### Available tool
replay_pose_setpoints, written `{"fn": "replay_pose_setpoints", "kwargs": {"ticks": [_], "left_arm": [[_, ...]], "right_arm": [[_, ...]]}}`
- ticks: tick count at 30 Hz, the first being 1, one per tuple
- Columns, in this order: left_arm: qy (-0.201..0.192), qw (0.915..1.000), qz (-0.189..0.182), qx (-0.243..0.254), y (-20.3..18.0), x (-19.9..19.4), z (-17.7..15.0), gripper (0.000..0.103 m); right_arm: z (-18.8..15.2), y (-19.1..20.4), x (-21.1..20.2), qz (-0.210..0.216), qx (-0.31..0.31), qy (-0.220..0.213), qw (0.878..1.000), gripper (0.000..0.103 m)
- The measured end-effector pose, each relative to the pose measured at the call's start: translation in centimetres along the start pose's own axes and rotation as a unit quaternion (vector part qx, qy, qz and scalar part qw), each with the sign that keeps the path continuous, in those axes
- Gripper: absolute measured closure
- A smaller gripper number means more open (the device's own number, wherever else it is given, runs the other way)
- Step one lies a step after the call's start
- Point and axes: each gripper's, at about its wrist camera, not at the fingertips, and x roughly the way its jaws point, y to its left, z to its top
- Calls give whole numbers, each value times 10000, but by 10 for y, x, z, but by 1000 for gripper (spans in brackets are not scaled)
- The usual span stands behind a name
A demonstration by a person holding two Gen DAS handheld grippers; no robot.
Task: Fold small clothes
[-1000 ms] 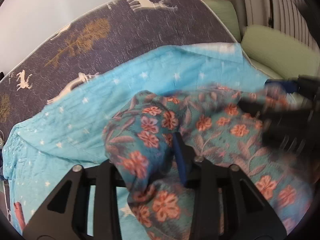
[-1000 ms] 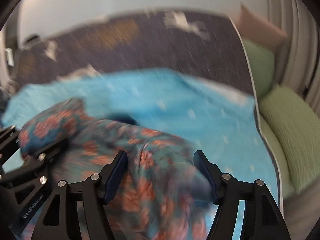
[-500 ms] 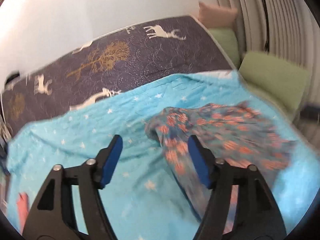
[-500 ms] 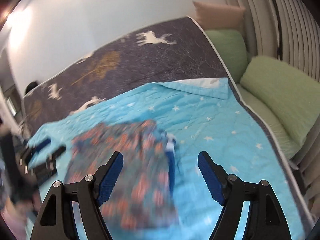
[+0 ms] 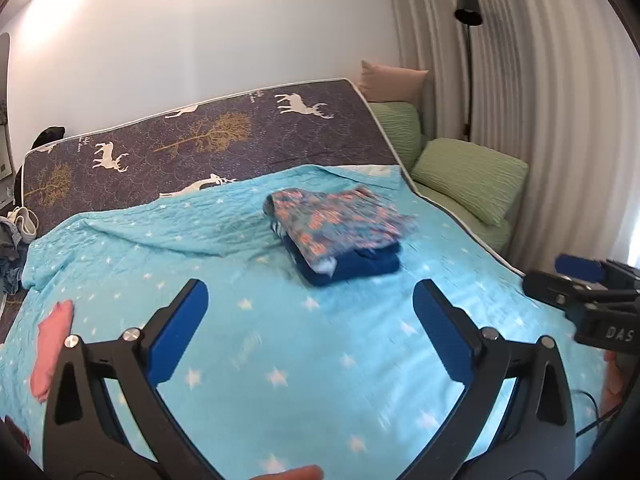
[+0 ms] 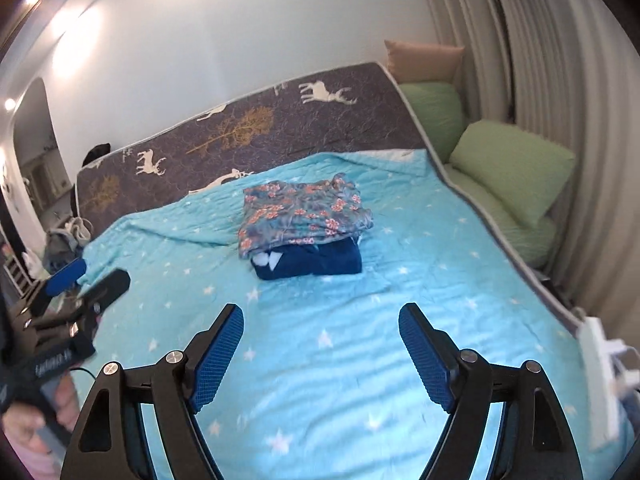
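A folded teal garment with orange flowers [image 5: 340, 220] lies on top of a folded dark blue garment [image 5: 360, 266] in a small stack on the light blue star blanket [image 5: 280, 340]. The stack also shows in the right wrist view: floral garment [image 6: 304, 212], blue garment [image 6: 316, 264]. My left gripper [image 5: 310, 320] is open and empty, held back from the stack. My right gripper [image 6: 320, 340] is open and empty, also well short of the stack. A pink cloth [image 5: 54, 344] lies at the blanket's left edge.
A dark mattress with deer and tree print [image 5: 200, 140] lies behind the blanket. Green pillows [image 5: 468, 176] and a beige cushion [image 5: 394, 80] sit at the right by the curtain. A floor lamp [image 5: 470, 12] stands behind them. Clothes and a bag [image 5: 16, 232] lie at far left.
Both grippers let go of the floral garment and pulled back and up. The garment now rests folded on the blue one, and both jaws stand wide open.
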Motion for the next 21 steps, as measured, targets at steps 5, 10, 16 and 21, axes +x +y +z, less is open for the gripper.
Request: {"fn": "replay_pose_setpoints", "kwargs": {"ticks": [5, 10, 16, 21], "left_arm": [[81, 9997, -122, -183, 0, -39, -14, 1], [23, 9993, 34, -367, 9, -69, -26, 1], [32, 9994, 163, -318, 16, -90, -35, 1], [18, 9990, 161, -424, 20, -99, -40, 1]], "right_arm": [[-22, 25, -54, -203, -234, -248, 9992, 18], [-39, 37, -86, -344, -362, -452, 9977, 17], [-45, 50, -100, -343, -434, -521, 9971, 17], [-47, 58, -105, -313, -476, -564, 9968, 17]]}}
